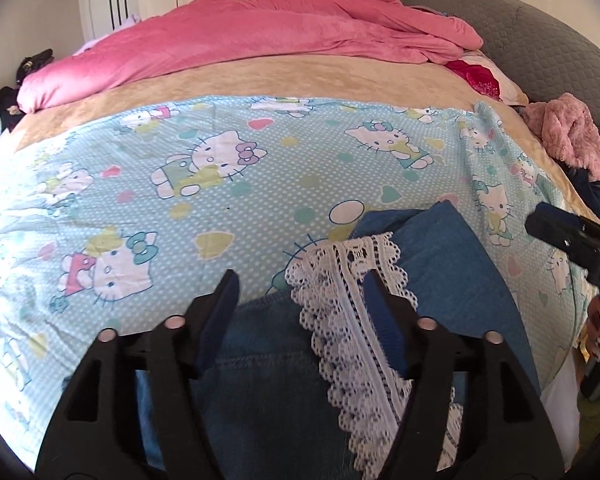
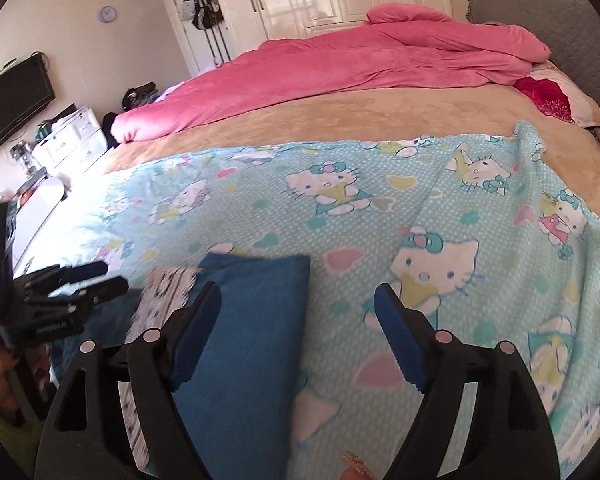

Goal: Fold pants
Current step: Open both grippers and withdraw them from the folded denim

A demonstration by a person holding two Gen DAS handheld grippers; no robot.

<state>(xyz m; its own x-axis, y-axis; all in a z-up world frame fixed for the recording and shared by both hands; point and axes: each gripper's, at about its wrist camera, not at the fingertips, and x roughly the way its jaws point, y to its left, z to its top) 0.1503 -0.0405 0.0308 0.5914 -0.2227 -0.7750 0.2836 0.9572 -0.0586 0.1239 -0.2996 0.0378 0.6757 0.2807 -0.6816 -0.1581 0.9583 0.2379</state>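
Note:
Blue denim pants (image 1: 452, 264) with a white lace trim (image 1: 340, 280) lie folded on the cartoon-cat sheet (image 1: 220, 208), near the bed's front edge. My left gripper (image 1: 300, 296) hovers over them, open; the lace runs beneath the gap and the pads do not press on it. In the right wrist view the pants (image 2: 256, 300) show as a blue folded block with the lace (image 2: 168, 292) at its left. My right gripper (image 2: 300, 294) is open above the block's right edge and the sheet (image 2: 420, 208), holding nothing. Each gripper appears in the other's view: right gripper (image 1: 560, 232), left gripper (image 2: 88, 284).
A pink duvet (image 1: 240, 44) is heaped along the far side of the bed over a tan blanket (image 1: 300, 76). A grey headboard (image 1: 540, 40) and a fluffy pink garment (image 1: 568, 136) sit at the right. A TV (image 2: 16, 100) and white drawers (image 2: 68, 140) stand left of the bed.

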